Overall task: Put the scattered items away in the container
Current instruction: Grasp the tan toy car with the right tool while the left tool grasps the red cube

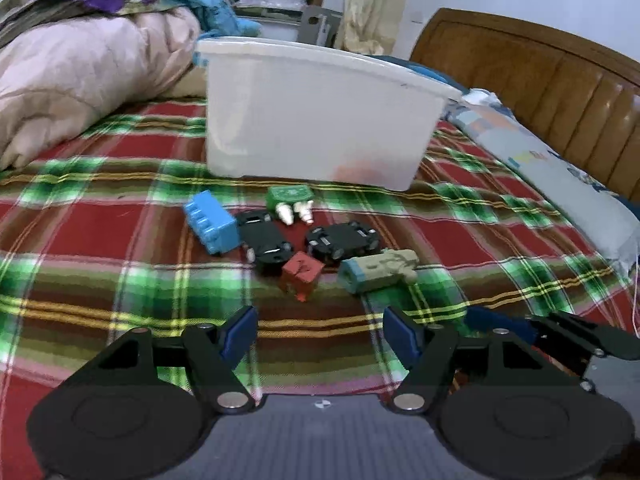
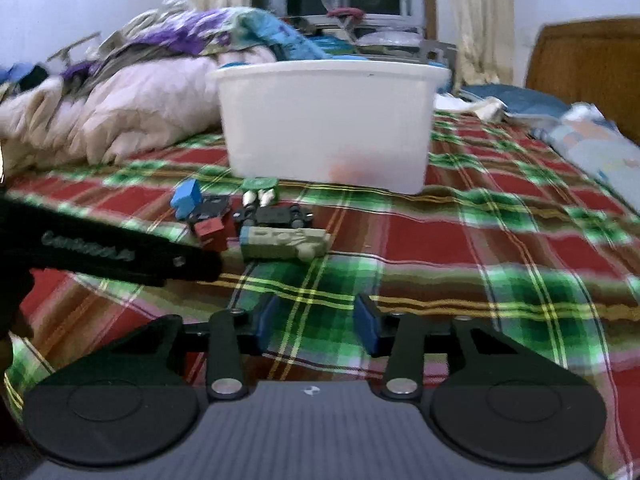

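A white plastic bin (image 1: pixel 316 116) stands on the plaid bedspread; it also shows in the right wrist view (image 2: pixel 328 120). An orange shape shows faintly through its wall. In front of it lies a cluster of small toys: a blue block (image 1: pixel 210 222), a green piece with two white pegs (image 1: pixel 290 202), two black toy cars (image 1: pixel 264 240) (image 1: pixel 342 240), a red block (image 1: pixel 302 274) and a tan-and-blue toy (image 1: pixel 378 270). My left gripper (image 1: pixel 320 336) is open and empty just short of the red block. My right gripper (image 2: pixel 316 326) is open and empty, further back and right of the toys (image 2: pixel 280 242).
A heap of pink and floral quilts (image 1: pixel 88 64) lies left of the bin. A pillow (image 1: pixel 560 168) and wooden headboard (image 1: pixel 540 72) are on the right. The right gripper's fingers (image 1: pixel 560 332) show at the lower right of the left wrist view.
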### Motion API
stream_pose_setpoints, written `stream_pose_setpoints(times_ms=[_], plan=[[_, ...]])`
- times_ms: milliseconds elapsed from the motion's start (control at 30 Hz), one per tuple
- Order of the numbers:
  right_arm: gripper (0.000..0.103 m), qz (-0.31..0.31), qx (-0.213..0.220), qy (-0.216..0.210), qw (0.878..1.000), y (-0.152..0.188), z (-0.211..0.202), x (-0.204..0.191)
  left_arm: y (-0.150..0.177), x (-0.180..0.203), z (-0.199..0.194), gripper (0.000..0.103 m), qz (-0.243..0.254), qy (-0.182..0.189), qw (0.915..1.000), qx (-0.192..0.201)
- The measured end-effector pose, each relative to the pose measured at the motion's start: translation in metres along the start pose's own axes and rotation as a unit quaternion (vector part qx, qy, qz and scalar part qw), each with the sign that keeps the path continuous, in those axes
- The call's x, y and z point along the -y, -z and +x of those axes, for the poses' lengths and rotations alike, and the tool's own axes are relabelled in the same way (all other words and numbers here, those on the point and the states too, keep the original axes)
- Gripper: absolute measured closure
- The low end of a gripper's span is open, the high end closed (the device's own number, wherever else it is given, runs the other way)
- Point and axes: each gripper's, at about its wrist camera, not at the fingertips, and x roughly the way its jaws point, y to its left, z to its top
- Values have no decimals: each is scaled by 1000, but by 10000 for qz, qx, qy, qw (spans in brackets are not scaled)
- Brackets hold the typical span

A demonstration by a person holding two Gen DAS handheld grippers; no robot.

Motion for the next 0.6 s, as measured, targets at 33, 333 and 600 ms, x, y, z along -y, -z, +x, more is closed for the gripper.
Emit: stream_pose_setpoints(times_ms=[33, 333, 600], plan=[[59, -108, -2, 16, 9999, 0, 2, -2, -3, 1, 4, 30, -6, -16, 10000, 28], [58, -123, 73, 13, 9999, -6, 12, 4, -12, -14, 33, 74, 12, 130, 9999, -41], [58, -557, 79, -565, 9968, -22, 48, 0, -2, -44, 12, 73, 159, 383, 9990, -193]])
